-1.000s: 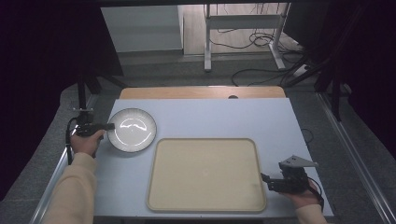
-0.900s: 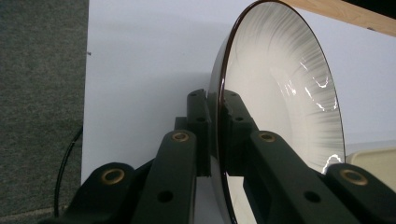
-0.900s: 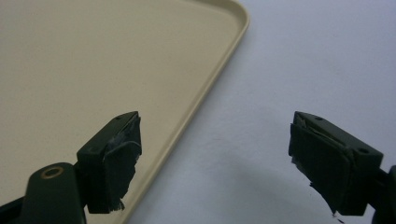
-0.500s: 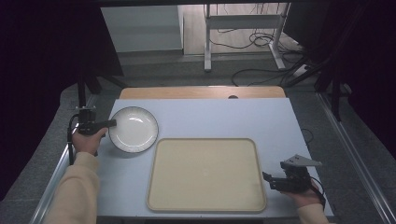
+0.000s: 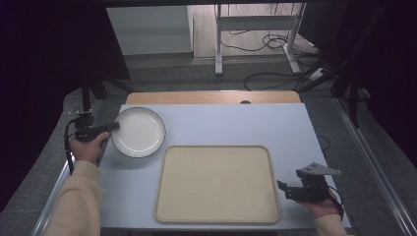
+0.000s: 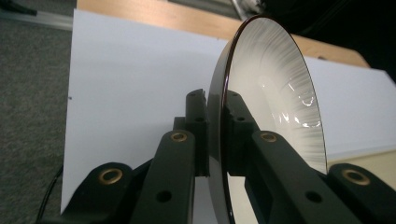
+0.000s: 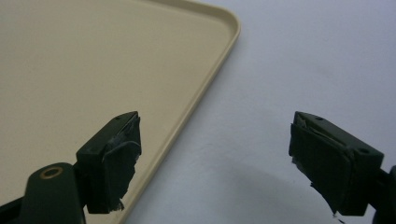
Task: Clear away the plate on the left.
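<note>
Left gripper (image 6: 215, 140) pinches plate (image 5: 138, 132) rim, plate just left of tray (image 5: 216, 183), not on it yet; right gripper (image 7: 215, 163) spread, idle at tray's right edge.

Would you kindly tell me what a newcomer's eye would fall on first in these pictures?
First, the round white plate with a dark rim at the table's left, its edge clamped in the left gripper. Next, the large empty beige plastic tray in the middle of the pale table. At the tray's right edge, the right gripper waits with its fingers wide apart, holding nothing.
</note>
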### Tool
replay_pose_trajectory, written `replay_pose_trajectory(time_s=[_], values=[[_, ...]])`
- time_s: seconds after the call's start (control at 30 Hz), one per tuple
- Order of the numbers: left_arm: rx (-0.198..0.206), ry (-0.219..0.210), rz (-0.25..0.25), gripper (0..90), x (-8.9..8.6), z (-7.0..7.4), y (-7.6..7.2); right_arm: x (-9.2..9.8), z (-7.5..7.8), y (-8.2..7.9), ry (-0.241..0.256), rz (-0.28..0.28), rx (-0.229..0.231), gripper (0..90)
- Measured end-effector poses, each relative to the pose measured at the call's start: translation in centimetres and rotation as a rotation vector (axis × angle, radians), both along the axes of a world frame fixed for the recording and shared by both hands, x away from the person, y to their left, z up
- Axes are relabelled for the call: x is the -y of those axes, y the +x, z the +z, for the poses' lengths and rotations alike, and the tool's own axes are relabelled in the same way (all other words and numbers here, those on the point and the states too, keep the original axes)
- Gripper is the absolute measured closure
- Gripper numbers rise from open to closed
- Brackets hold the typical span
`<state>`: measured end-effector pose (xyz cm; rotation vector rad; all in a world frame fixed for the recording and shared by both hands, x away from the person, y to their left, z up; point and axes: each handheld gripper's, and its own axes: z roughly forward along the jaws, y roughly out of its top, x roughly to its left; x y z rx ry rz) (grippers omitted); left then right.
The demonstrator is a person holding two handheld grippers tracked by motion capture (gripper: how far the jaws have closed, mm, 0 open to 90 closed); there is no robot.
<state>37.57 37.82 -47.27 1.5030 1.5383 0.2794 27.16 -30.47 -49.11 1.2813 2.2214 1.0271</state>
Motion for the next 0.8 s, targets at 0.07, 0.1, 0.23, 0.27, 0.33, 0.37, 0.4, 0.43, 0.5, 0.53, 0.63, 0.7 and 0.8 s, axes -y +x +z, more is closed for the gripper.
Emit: replay_pose_trajectory(time_s=[0.07,0.1,0.23,0.27,0.33,0.37,0.4,0.43,0.5,0.53,0.63,0.7,0.8], values=[[0.011,-0.01,0.003,83.4,-0.1,0.3,-0.3,0.1,0.0,0.0,0.001,-0.001,0.0,17.0],[0.012,-0.017,0.003,83.4,-0.2,0.5,-0.5,0.1,0.0,0.0,0.001,-0.001,0.0,17.0],[0.026,-0.032,0.003,83.4,-0.2,1.0,-1.2,0.1,0.0,0.0,0.005,-0.002,-0.002,17.0],[0.027,-0.038,0.001,83.4,-0.2,1.2,-1.3,0.1,0.0,0.0,0.005,-0.002,-0.002,17.0],[0.036,-0.045,0.007,83.5,-0.3,1.5,-1.6,0.2,0.0,0.1,0.006,-0.001,-0.002,17.0],[0.041,-0.047,0.01,83.4,-0.3,1.6,-1.8,0.2,0.0,0.1,0.007,-0.001,-0.003,17.0],[0.043,-0.047,0.011,83.4,-0.2,1.8,-1.9,0.2,0.0,0.1,0.007,-0.001,-0.001,17.0],[0.045,-0.05,0.01,83.3,-0.2,1.9,-2.0,0.2,0.0,0.1,0.009,-0.003,-0.001,17.0],[0.05,-0.062,0.017,83.3,-0.1,2.1,-2.3,0.2,0.0,0.1,0.01,-0.003,-0.002,17.0],[0.055,-0.065,0.019,83.3,0.0,2.2,-2.5,0.2,0.0,0.1,0.009,-0.002,-0.002,17.0],[0.066,-0.072,0.017,83.3,0.2,2.4,-3.1,0.1,0.0,0.2,0.009,0.003,-0.001,17.0],[0.074,-0.081,0.013,83.3,0.5,2.6,-3.6,0.1,0.0,0.1,0.011,0.005,0.0,17.0],[0.083,-0.093,0.012,83.3,0.9,3.0,-4.3,0.1,0.1,-0.1,0.012,0.004,0.005,17.0]])
